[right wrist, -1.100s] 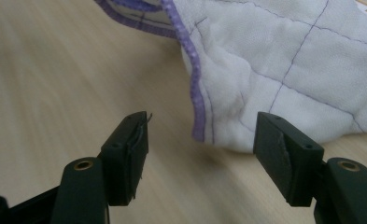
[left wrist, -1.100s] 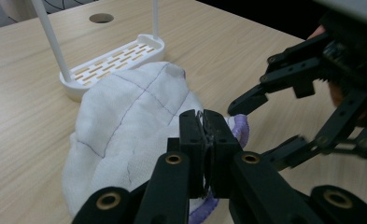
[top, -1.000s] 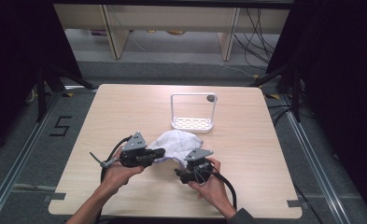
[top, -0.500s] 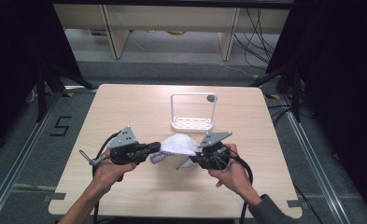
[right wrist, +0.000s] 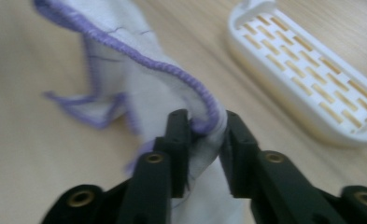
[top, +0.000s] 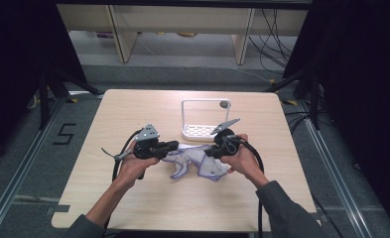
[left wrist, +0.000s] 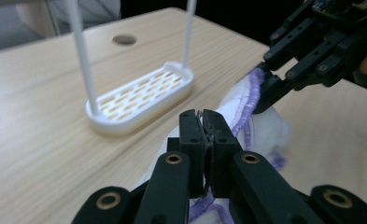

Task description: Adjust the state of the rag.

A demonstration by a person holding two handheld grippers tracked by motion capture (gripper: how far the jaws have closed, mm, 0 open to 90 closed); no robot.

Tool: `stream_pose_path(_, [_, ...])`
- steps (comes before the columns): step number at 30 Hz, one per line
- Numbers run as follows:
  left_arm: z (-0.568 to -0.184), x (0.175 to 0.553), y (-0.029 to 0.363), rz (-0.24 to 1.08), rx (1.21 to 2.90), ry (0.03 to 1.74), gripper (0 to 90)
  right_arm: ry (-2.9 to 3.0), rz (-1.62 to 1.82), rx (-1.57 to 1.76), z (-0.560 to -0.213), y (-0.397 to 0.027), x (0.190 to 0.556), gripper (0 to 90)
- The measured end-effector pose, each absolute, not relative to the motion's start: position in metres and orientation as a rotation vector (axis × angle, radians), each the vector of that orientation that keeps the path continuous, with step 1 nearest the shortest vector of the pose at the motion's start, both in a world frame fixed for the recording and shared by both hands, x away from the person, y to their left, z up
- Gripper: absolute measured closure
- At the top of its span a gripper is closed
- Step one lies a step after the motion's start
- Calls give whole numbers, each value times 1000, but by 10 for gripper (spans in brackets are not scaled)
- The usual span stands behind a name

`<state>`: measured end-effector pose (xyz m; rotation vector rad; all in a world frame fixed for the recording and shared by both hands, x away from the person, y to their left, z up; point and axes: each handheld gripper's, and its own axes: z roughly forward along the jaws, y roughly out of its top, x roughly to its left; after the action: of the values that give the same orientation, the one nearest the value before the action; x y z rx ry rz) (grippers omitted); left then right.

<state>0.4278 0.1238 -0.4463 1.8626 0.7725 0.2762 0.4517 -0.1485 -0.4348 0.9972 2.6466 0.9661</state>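
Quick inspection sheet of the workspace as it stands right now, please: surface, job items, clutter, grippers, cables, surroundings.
Surface: wooden table, bare around the work; a round hole near the far edge.
Job's things: white cloth with purple hem, held between the two grippers; white rack with slotted base behind it.
Clutter: nothing seen.
Grippers: left gripper shut on cloth; right gripper shut on the hem.
Cables: one black cable trails from the left gripper, one from the right.
Surroundings: grey floor marked "5"; shelving beyond; loose wires by it.
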Motion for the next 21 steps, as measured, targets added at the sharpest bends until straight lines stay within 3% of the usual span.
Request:
stream_pose_path(1, [-446,428,124,276,1863,773,868,2647,966,997,-435,-149,452,721])
stream_pose_path(2, [-460,437,128,286,1874,818,868,2607,944,1074,-453,-141,468,648])
stream_pose_path(4, [-470,443,134,275,1867,849,867,2598,936,1101,-457,-139,472,572])
stream_pose_path(8, [-474,447,140,273,1861,877,866,2493,979,1099,-448,-139,465,459])
stream_pose_path(14, [-472,444,140,281,1854,870,865,2462,1121,1030,-422,-152,425,454])
stream_pose_path(21, [-472,445,140,282,1853,878,864,2583,1157,876,-440,-147,389,476])
